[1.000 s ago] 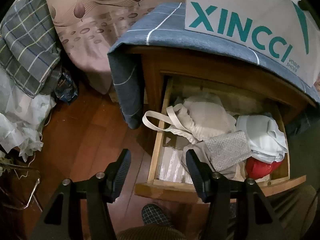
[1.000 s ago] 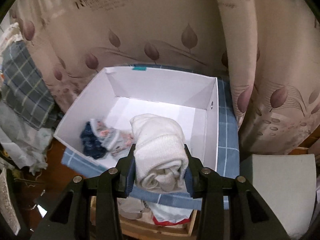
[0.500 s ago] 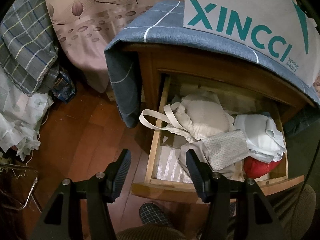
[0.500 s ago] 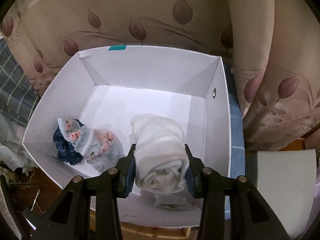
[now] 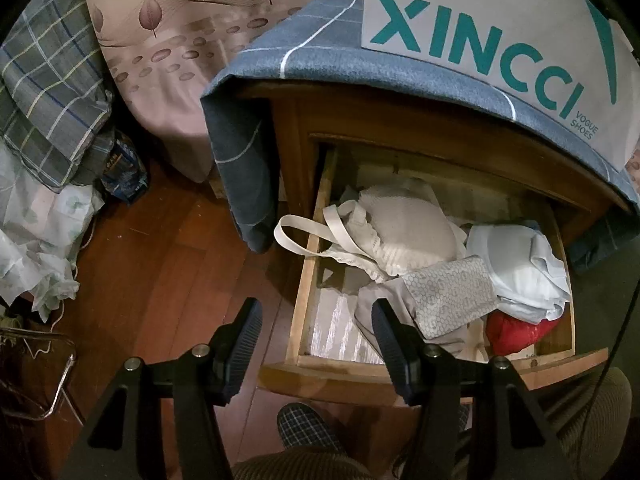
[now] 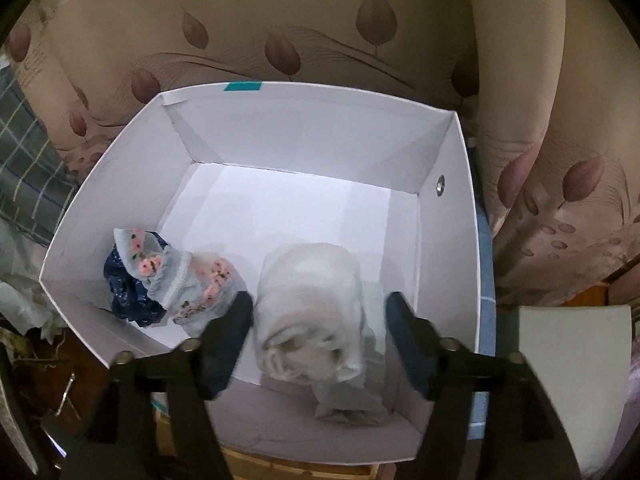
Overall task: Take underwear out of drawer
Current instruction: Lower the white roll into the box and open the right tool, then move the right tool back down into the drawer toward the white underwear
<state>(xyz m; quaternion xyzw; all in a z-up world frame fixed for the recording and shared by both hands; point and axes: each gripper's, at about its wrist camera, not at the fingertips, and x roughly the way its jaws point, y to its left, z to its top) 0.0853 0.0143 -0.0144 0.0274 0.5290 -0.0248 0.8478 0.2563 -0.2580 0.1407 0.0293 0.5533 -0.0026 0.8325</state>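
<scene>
In the left wrist view the wooden drawer (image 5: 308, 272) stands pulled out. It holds a white bra (image 5: 404, 232) with a strap hanging over the side, a grey patterned piece (image 5: 448, 296), white folded underwear (image 5: 520, 268) and a red item (image 5: 516, 332). My left gripper (image 5: 316, 332) hangs open and empty above the drawer's front left corner. In the right wrist view my right gripper (image 6: 320, 320) is over the white box (image 6: 304, 140) with its jaws opening. The rolled white underwear (image 6: 312, 304) sits blurred between them, clear of the right pad. Floral underwear (image 6: 176, 276) lies in the box's left corner.
A blue checked cloth (image 5: 304, 60) covers the nightstand, and the box (image 5: 480, 20) stands on it. A leaf-print curtain (image 6: 280, 20) hangs behind. A plaid cloth (image 5: 48, 80) and crumpled bags lie left on the wooden floor (image 5: 160, 264). A person's slipper (image 5: 308, 424) is below the drawer.
My right gripper came down over the box and spread its jaws off the white roll, which now looks blurred and loose inside the box. The left gripper stayed put.
</scene>
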